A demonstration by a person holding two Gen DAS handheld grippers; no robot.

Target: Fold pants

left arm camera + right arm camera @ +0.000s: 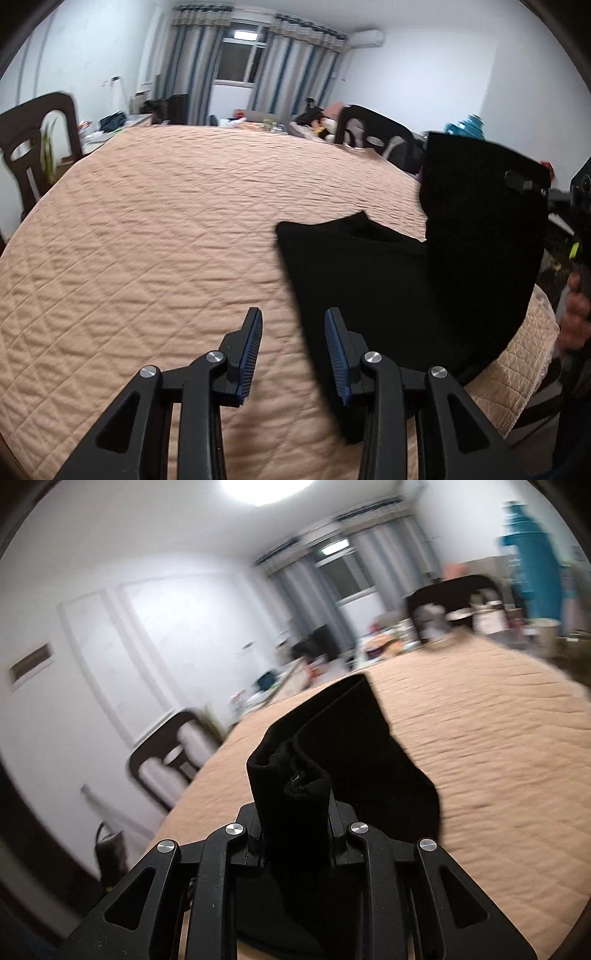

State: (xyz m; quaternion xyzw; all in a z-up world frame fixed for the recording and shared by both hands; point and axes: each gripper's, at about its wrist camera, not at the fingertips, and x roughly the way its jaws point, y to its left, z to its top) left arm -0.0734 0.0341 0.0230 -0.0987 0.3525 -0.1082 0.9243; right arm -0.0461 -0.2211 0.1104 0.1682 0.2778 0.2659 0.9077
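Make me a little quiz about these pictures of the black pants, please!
1. True or false: the right gripper is pinching the black pants.
2. What covers the table? A) peach quilt B) green towel C) newspaper
3. Fill in: the left gripper holds ____.

Key: 1 true, a bunched end sits between its fingers. 2 A, the peach quilt. 3 nothing; its fingers stand apart over the quilt, by the edge of the pants.
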